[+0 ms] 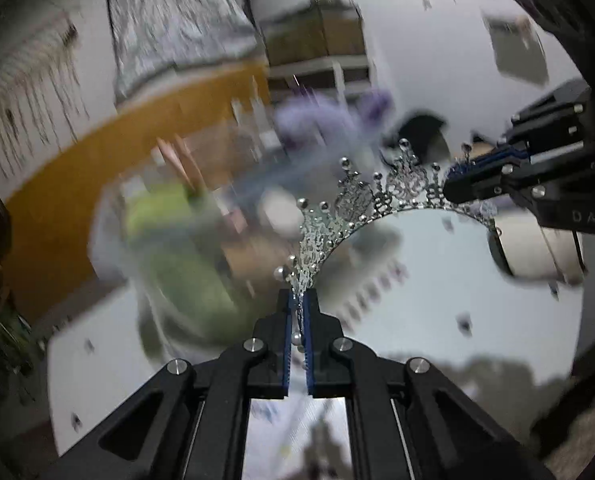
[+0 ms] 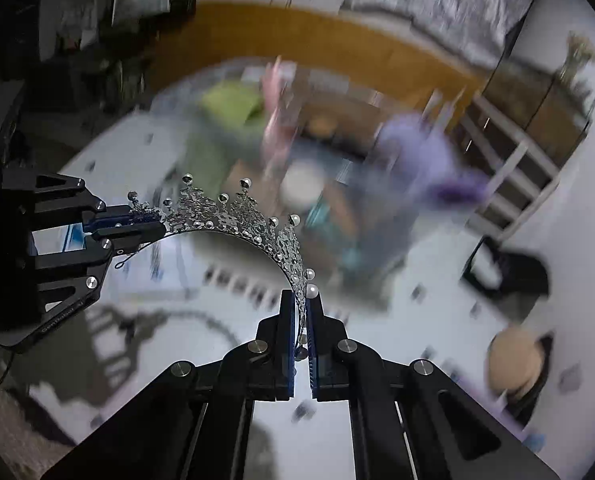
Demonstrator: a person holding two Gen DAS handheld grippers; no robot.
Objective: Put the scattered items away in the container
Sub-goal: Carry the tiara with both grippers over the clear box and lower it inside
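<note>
Silver pearl-tipped tiara [image 1: 381, 196] held aloft between both tools, one end in each. Left gripper [image 1: 297, 312] clamped on one end of the band, blue pads pressed together with pearls showing in the slit. Right gripper [image 1: 463, 178], entering at 3 o'clock in the left wrist view, clamped on the opposite end. Confirmed from the right wrist view: right gripper [image 2: 303, 312] closed on its end of the tiara [image 2: 233, 216], left gripper [image 2: 137, 222] at 9 o'clock closed on the other.

Two-ended hold judged deliberate: thin open arch, likely to swing or twist if carried by one tip; support at both ends keeps it level with points upward.

Clear container [image 1: 169, 240] blurred, at 10 o'clock beyond the tiara in the left view, already carrying a green item [image 1: 157, 212] and pink pieces [image 1: 185, 164]; contents otherwise too smeared to name. Purple fluffy item [image 1: 313, 120] at 12 o'clock, whether in or beside the container cannot be told. Tiara clear of the white table [image 1: 417, 320], not in the container.

Heavy background blur consistent with motion. Judged: tiara in transit.

Risk: uneven pull between tools could bend the band.
</note>
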